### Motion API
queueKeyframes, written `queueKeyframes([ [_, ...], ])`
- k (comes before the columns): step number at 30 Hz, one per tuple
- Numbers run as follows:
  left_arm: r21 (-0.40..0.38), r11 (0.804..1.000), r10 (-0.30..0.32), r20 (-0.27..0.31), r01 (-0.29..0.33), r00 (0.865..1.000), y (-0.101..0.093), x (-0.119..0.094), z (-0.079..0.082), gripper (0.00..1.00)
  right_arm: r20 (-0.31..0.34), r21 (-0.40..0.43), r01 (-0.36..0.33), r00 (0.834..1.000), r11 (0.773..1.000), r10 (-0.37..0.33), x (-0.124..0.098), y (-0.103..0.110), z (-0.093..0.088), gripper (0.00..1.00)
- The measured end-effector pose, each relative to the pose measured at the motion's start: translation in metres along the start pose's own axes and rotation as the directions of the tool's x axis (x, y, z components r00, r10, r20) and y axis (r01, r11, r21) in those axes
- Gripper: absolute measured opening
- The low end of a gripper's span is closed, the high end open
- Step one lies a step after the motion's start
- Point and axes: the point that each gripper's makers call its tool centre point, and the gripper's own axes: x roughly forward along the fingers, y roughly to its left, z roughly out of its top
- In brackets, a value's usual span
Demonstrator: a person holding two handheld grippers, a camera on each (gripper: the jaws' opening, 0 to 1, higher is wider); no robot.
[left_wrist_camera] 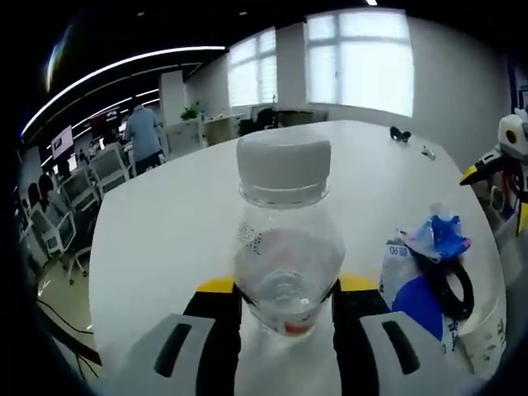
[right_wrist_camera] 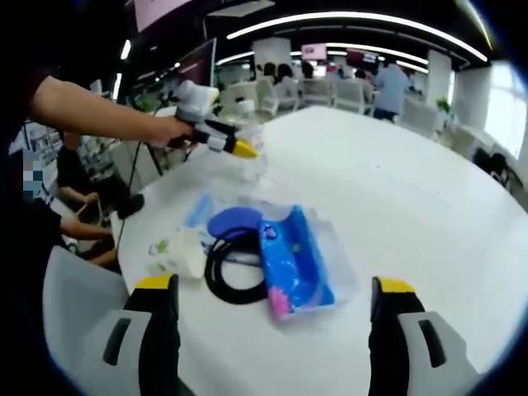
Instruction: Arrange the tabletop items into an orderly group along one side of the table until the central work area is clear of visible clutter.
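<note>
Left gripper view showed the left hand-held gripper squeezing a clear bottle over the big white counter. The right hand-held gripper was wide open above a blue packet there. Windows lit the office room.

Bottle base hidden between left claw jaws.

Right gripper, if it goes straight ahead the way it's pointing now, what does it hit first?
Probably the blue pack lying on the table just ahead of the open right gripper, with the black ring beside it. Depth is hard to judge, so it could pass slightly above them.
</note>
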Motion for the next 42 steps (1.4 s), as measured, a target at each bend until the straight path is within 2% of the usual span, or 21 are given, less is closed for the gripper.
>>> queueKeyframes([
  [8,0.011,1.000,-0.018,-0.001,0.018,1.000,0.001,0.003,0.002,0.42,-0.001,0.012,0.012,1.000,1.000,-0.012,-0.002,-0.003,-0.003,0.94],
  [11,-0.007,1.000,-0.020,-0.016,0.019,1.000,0.001,0.004,0.003,0.44,-0.001,0.013,0.014,1.000,1.000,-0.014,-0.002,-0.003,-0.003,0.94],
  [12,-0.041,0.999,-0.008,-0.033,0.007,0.999,0.002,0.004,0.001,0.47,-0.003,0.011,0.013,1.000,1.000,-0.013,-0.002,-0.003,-0.003,0.94],
  [14,-0.048,0.999,0.000,-0.022,-0.001,1.000,0.004,0.004,0.002,0.53,-0.002,0.008,0.012,1.000,1.000,-0.012,-0.002,-0.003,-0.002,0.94],
  [16,-0.059,0.998,0.000,-0.024,-0.001,1.000,0.003,0.002,0.003,0.56,0.000,0.007,0.009,1.000,1.000,-0.009,-0.002,-0.002,-0.002,0.94],
  [28,-0.038,0.999,0.030,-0.046,-0.031,0.999,-0.012,-0.023,0.002,0.59,0.025,-0.032,-0.030,0.999,0.999,0.030,-0.006,0.004,0.005,0.94],
  [34,-0.059,0.996,0.057,-0.043,-0.060,0.997,-0.016,-0.035,0.004,0.60,0.038,-0.049,-0.049,0.998,0.998,0.051,-0.011,0.005,0.008,0.94],
  [42,-0.077,0.993,0.084,-0.045,-0.088,0.995,-0.023,-0.044,0.005,0.67,0.045,-0.056,-0.070,0.996,0.996,0.072,-0.015,0.005,0.007,0.94],
])
